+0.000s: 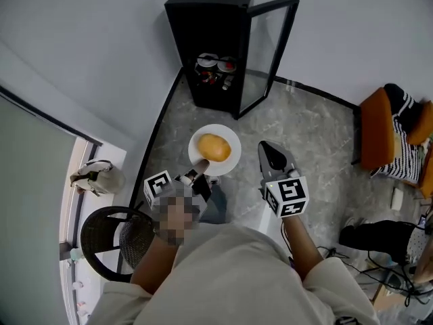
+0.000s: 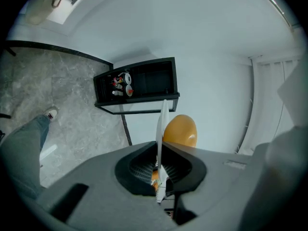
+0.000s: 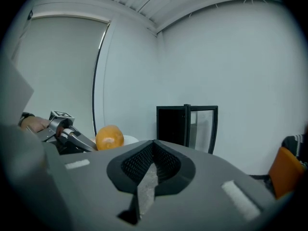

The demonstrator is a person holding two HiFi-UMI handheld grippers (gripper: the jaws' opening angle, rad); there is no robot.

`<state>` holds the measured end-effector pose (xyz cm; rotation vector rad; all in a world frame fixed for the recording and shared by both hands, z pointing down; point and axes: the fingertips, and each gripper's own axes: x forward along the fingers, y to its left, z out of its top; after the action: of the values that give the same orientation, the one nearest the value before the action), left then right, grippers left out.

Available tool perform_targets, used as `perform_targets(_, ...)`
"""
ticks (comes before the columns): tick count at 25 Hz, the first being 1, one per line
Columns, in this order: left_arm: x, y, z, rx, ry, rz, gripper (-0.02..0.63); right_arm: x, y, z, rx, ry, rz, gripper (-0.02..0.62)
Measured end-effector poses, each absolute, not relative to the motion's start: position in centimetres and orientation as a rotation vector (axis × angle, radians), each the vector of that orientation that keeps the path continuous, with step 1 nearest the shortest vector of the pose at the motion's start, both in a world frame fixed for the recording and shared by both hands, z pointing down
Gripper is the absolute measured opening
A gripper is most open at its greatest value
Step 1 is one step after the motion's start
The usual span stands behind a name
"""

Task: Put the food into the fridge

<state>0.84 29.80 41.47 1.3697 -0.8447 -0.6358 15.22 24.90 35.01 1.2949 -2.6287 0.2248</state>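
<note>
Nearest the head camera, a beige shirt [image 1: 237, 276] is seen, with both forearms held out from it toward the fridge [image 1: 210, 19]. The left gripper [image 1: 201, 164] is rolled onto its side and kept roughly level. Its jaws are clamped narrow on the near rim of a white plate [image 1: 199, 139], which is seen edge-on between them in the left gripper view. The plate is carried flat, with an orange-yellow bun [image 1: 214, 147] resting on it. Plate and bun are held in the air in front of the fridge opening, outside the fridge and clear of it. The right gripper [image 1: 269, 152] is held upright just right of the plate, also pointed at the fridge. Its jaws are closed tip to tip and nothing is gripped between them. The fridge is black and set on the grey stone floor [image 1: 304, 127] against the white wall. Its glass door [image 1: 267, 53] is swung open to the right. Cans [image 1: 216, 65] are seen on a shelf inside. A black wicker chair [image 1: 108, 239] is placed well left of the fridge, beside the person. A bag [image 1: 95, 177] is seen by the window. An orange chair [image 1: 375, 131] with striped cloth [image 1: 402, 141] is set well to the fridge's right.
</note>
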Motion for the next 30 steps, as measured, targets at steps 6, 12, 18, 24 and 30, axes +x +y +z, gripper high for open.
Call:
perform_targets(6, -2.0, 23.8, 40.1, 1.410, -0.850, -0.622, 0.018, 12.2, 19.5, 34.4, 1.291, -2.621, 0.222, 0.005)
perform_targets(12, -3.3, 21.4, 40.0, 1.412, -0.818, -0.624, 0.018, 10.3, 17.0, 34.3, 1.305, -2.611, 0.216, 0.005)
perform_targets(18, -4.7, 18.0, 40.2, 1.391, -0.794, -0.628, 0.018, 8.9, 13.9, 34.3, 1.330, -2.591, 0.214, 0.005)
perform_targets(24, -5.1, 13.4, 40.7, 1.374, -0.798, -0.600, 0.018, 9.0, 9.3, 34.5, 1.348, -2.570, 0.241, 0.005)
perform_targets(30, -6.0, 9.4, 40.3, 1.385, -0.766, -0.597, 0.018, 7.6, 5.7, 34.2, 1.358, -2.564, 0.239, 0.005)
